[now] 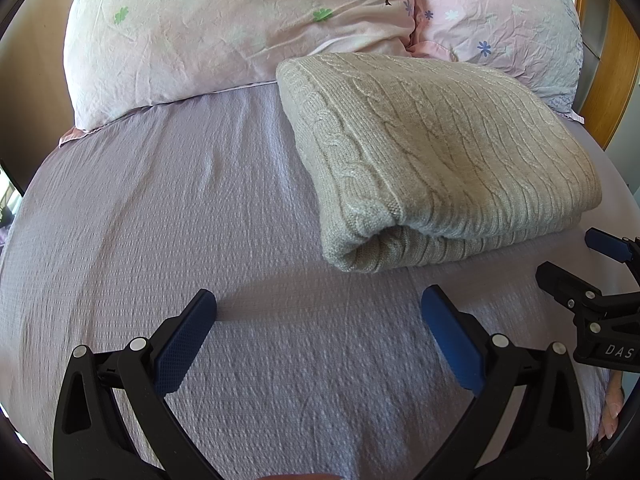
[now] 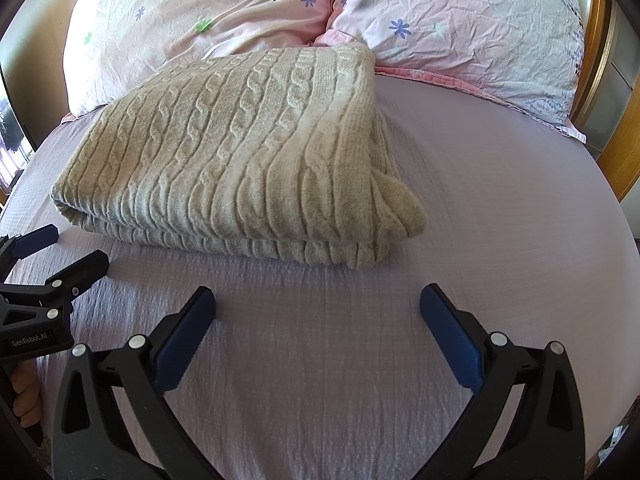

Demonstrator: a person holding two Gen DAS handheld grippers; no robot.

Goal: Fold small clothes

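Observation:
A beige cable-knit sweater (image 1: 436, 156) lies folded into a thick rectangle on the lilac bed sheet (image 1: 200, 208); it also shows in the right wrist view (image 2: 240, 160). My left gripper (image 1: 318, 304) is open and empty, hovering over the sheet just short of the sweater's near left corner. My right gripper (image 2: 318, 300) is open and empty, in front of the sweater's near edge. The right gripper also shows at the right edge of the left wrist view (image 1: 568, 256), and the left gripper at the left edge of the right wrist view (image 2: 76, 246).
Two pink floral pillows (image 1: 224, 28) (image 2: 472, 28) lie against the head of the bed behind the sweater. A wooden headboard (image 2: 624, 136) stands at the right. The sheet (image 2: 500, 200) spreads right of the sweater.

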